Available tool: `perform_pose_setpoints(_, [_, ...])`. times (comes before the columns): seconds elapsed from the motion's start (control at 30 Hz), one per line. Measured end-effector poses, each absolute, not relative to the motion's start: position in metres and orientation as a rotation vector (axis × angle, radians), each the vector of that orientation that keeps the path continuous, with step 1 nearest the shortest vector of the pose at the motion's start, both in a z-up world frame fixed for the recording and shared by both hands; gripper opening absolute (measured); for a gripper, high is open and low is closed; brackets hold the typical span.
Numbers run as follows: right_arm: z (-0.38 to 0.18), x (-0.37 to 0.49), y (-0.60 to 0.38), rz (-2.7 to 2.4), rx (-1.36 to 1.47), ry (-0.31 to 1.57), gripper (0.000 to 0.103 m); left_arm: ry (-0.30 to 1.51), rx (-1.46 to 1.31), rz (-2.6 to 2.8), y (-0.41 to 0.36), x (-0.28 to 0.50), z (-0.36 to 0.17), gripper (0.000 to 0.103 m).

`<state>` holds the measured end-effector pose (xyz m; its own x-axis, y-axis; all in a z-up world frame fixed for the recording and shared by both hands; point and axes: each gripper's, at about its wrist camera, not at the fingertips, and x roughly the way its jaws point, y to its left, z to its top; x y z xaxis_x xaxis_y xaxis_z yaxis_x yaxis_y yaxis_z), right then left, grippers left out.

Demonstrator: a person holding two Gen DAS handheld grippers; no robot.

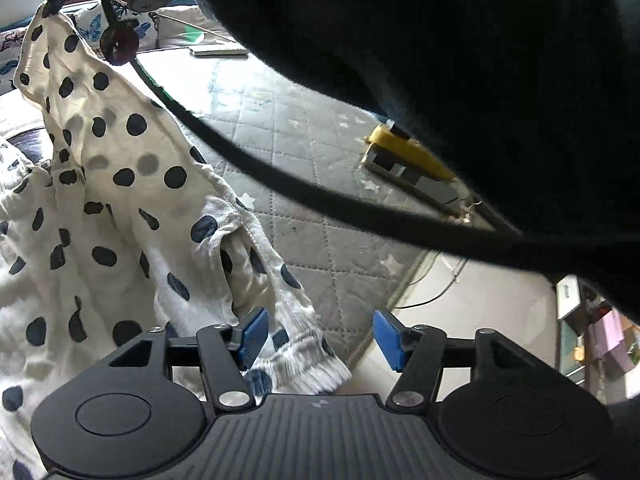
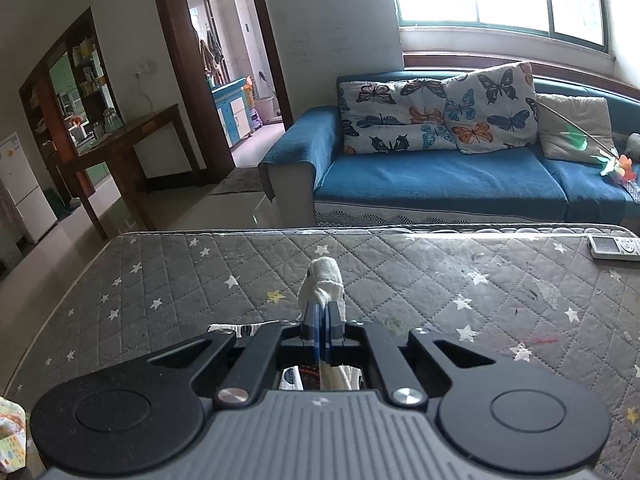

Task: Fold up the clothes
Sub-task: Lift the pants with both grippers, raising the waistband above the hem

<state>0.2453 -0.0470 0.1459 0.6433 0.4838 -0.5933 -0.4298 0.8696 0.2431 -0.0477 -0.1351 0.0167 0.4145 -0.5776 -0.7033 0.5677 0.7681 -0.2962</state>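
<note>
A white garment with dark polka dots point(image 1: 112, 184) hangs in the air at the left of the left wrist view, held up by its top corner at the upper left. My left gripper point(image 1: 320, 338) is open, its blue pads apart, with the garment's lower hem point(image 1: 304, 344) lying between them. In the right wrist view my right gripper point(image 2: 322, 332) is shut on a bunched white corner of the garment point(image 2: 324, 280), which sticks out past the pads above the grey quilted mattress point(image 2: 440, 280).
A yellow and grey object point(image 1: 412, 164) lies on the mattress point(image 1: 312, 128). A black cable point(image 1: 280, 184) crosses the left view under a dark sleeve point(image 1: 460, 60). A remote point(image 2: 614, 246) lies at the mattress's far right. A blue sofa point(image 2: 440, 176) stands beyond.
</note>
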Motion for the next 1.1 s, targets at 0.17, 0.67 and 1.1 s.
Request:
perform_pose_setpoints(0.17, [0.142, 0.25, -0.061, 0.513, 0.11, 0.702, 0.002, 0.949, 0.018, -0.688, -0.147, -0.037, 0.002, 0.04])
perform_pose_setpoints(0.67, [0.134, 0.265, -0.106, 0.434, 0.167, 0.709, 0.002, 0.865, -0.112, -0.745, -0.095, -0.055, 0.027, 0.011])
perform_pose_setpoints(1.1, [0.153, 0.263, -0.072, 0.468, 0.204, 0.693, 0.002, 0.737, -0.306, -0.548, 0.013, -0.109, 0.054, 0.011])
